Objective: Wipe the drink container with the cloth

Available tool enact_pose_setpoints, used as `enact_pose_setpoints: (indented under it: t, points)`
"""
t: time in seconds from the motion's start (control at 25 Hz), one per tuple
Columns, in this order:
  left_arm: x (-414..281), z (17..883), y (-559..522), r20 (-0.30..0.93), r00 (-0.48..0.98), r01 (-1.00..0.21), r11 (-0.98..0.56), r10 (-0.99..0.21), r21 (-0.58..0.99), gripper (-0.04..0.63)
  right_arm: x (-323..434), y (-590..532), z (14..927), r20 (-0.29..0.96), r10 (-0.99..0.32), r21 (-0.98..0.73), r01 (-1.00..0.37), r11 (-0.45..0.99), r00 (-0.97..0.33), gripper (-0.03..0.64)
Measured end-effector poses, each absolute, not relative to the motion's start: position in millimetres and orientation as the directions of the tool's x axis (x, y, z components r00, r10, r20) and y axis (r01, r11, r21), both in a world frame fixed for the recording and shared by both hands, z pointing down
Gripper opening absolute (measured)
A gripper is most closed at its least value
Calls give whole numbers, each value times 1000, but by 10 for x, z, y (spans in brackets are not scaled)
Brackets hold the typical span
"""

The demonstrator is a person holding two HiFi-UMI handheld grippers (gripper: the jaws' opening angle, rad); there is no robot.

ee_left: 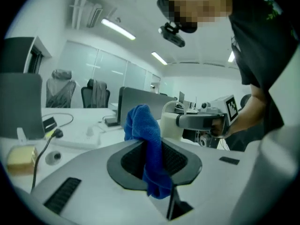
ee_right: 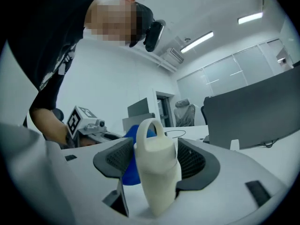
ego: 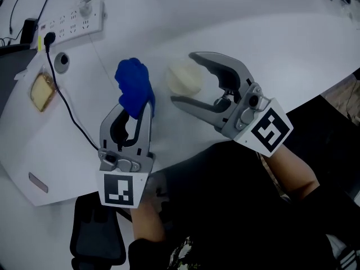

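Note:
A cream drink container (ego: 184, 79) with a loop handle stands on the white table (ego: 270, 32). My right gripper (ego: 184, 77) reaches in from the right, one jaw on each side of it. In the right gripper view the container (ee_right: 158, 165) fills the gap and both pads press its sides. My left gripper (ego: 135, 112) is just left of the container and shut on a blue cloth (ego: 135, 87). The cloth bunches up beyond the jaws and hangs down between them (ee_left: 151, 149). From the left gripper view, the container (ee_left: 169, 121) shows behind the cloth.
At the back left lie a white power strip (ego: 70, 21) and a black cable (ego: 67, 108) that runs across the table. A tan block (ego: 42, 90) lies at the left edge. A dark chair (ego: 95, 235) stands below the table's near edge.

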State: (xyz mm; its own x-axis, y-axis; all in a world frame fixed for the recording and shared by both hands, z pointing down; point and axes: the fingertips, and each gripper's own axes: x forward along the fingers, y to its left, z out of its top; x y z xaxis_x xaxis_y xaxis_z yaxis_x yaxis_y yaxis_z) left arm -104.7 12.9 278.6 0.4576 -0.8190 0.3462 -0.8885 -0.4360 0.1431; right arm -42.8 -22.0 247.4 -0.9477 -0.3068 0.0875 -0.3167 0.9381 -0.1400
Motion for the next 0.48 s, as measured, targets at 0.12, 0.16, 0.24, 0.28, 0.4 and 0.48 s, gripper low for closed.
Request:
enact_pose_setpoints:
  t: [0.12,0.16,0.24,0.28,0.4,0.48]
  points:
    - [-939,2640,14,306,488,-869,-487,-818,86,64,-501,-242,2465,104,-342,-111,-353,929,-934,264]
    - [-900,2616,-8,299,499,-863,-499,-813,83,64,-510,-241,2469,113,-346,-111,-358,927,-931,262]
    - [-823,2594,-18,288,525,-848,-522,-801,91,64,-512,-233,2479,125,-340,-107,-353,930,-932,264]
    - [-800,2593,-8,285,534,-842,-530,-796,96,64,-515,-220,2491,129,-321,-102,-335,937,-938,262]
    - [-791,2606,43,277,541,-839,-532,-794,113,64,-516,-138,2564,145,-180,-99,-196,976,-973,262]
    - [-779,2615,59,276,544,-838,-531,-792,128,64,-510,-138,2574,144,-71,-111,-88,990,-987,262]
